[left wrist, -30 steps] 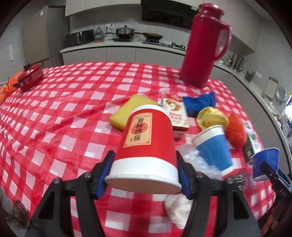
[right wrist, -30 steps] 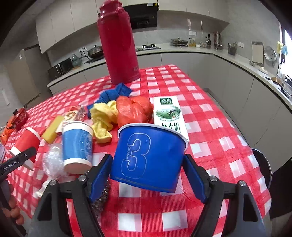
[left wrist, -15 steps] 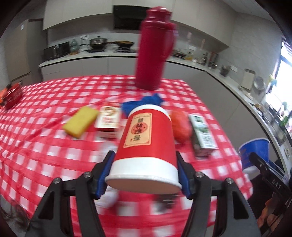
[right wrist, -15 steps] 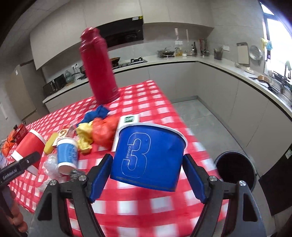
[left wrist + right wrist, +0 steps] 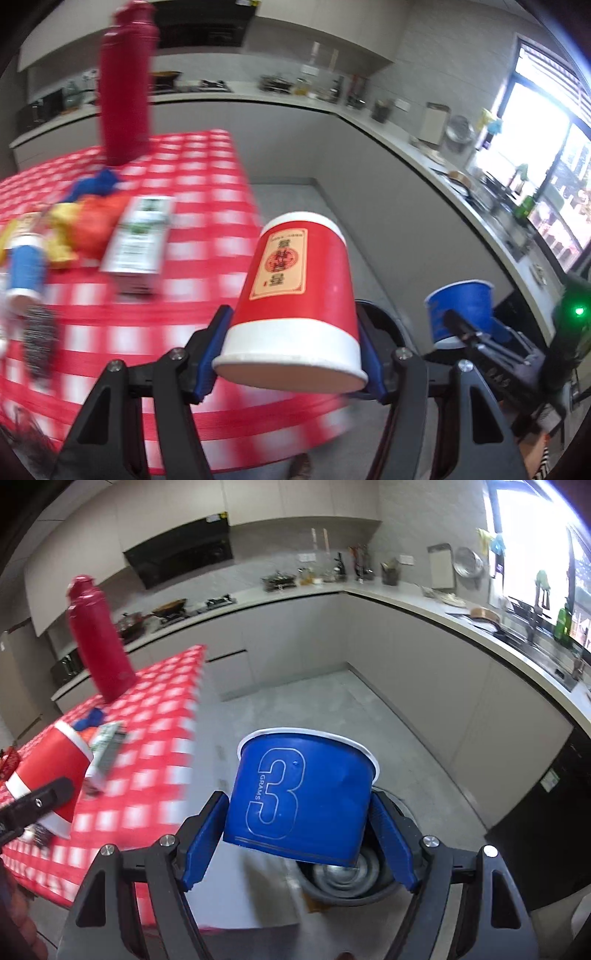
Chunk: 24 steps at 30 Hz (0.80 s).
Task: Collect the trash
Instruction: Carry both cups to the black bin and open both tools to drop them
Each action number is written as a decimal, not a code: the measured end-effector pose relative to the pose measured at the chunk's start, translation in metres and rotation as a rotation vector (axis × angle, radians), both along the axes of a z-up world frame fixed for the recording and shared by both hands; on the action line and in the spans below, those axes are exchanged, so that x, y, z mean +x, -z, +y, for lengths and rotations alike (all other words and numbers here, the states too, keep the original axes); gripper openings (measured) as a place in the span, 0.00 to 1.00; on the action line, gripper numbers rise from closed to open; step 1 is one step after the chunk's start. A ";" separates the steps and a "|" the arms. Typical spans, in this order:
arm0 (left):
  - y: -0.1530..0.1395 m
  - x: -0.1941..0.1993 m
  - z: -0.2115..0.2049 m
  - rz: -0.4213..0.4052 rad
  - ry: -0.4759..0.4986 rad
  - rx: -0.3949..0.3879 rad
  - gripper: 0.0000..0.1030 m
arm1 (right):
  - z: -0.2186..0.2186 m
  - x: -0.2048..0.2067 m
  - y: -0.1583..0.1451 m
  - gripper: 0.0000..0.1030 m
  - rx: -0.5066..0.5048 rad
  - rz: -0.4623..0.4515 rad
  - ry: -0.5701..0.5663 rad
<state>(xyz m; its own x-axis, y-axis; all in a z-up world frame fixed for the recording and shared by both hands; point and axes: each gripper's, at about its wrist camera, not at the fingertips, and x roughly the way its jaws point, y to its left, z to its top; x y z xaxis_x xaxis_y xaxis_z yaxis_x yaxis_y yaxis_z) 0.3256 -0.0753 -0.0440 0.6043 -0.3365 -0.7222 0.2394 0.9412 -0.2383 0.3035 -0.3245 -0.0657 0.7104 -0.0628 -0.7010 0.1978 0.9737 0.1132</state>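
Far left on the red-checked tablecloth (image 5: 207, 206): blurred small blue cup (image 5: 24, 271), orange and yellow bags (image 5: 92, 221), milk carton (image 5: 138, 240), red thermos (image 5: 125, 85) behind. Centre: left gripper (image 5: 291, 352) clamped on the red paper cup (image 5: 299, 295), carried past the table edge. Right: right gripper (image 5: 299, 840) clenched around the blue "3" cup (image 5: 301, 794), poised over the dark trash bin (image 5: 347, 882) on the floor.
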 end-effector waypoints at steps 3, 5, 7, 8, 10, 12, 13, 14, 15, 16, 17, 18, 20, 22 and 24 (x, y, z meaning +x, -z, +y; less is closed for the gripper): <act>0.016 0.005 -0.048 0.026 0.041 -0.005 0.62 | -0.037 0.002 0.020 0.77 0.002 0.029 0.002; 0.032 0.009 -0.073 0.053 0.058 -0.003 0.62 | -0.056 0.006 0.038 0.77 0.009 0.055 -0.003; 0.052 0.015 -0.094 0.085 0.062 0.009 0.62 | -0.073 0.013 0.059 0.77 0.020 0.086 -0.013; 0.059 0.016 -0.100 0.100 0.064 0.011 0.62 | -0.079 0.017 0.070 0.77 0.025 0.099 -0.020; 0.078 0.020 -0.115 0.118 0.058 0.034 0.62 | -0.089 0.023 0.088 0.77 0.034 0.123 -0.034; 0.094 0.024 -0.124 0.135 0.051 0.057 0.63 | -0.095 0.031 0.106 0.77 0.041 0.146 -0.052; 0.106 0.028 -0.130 0.153 0.047 0.070 0.63 | -0.098 0.036 0.113 0.77 0.045 0.156 -0.061; 0.115 0.032 -0.137 0.166 0.045 0.078 0.63 | -0.101 0.041 0.124 0.77 0.047 0.167 -0.073; 0.123 0.035 -0.142 0.181 0.041 0.088 0.64 | -0.104 0.043 0.130 0.77 0.047 0.174 -0.080; 0.132 0.039 -0.145 0.196 0.032 0.098 0.65 | -0.106 0.046 0.136 0.77 0.048 0.182 -0.089; 0.137 0.040 -0.148 0.208 0.027 0.100 0.65 | -0.107 0.049 0.142 0.77 0.051 0.189 -0.096; 0.143 0.040 -0.150 0.222 0.022 0.104 0.66 | -0.109 0.052 0.148 0.77 0.051 0.193 -0.102; 0.152 0.043 -0.155 0.237 0.017 0.114 0.68 | -0.113 0.056 0.156 0.77 0.051 0.192 -0.111; 0.157 0.045 -0.161 0.246 0.017 0.133 0.70 | -0.117 0.059 0.161 0.78 0.051 0.200 -0.120; 0.163 0.049 -0.166 0.257 0.016 0.145 0.72 | -0.121 0.059 0.165 0.82 0.052 0.201 -0.128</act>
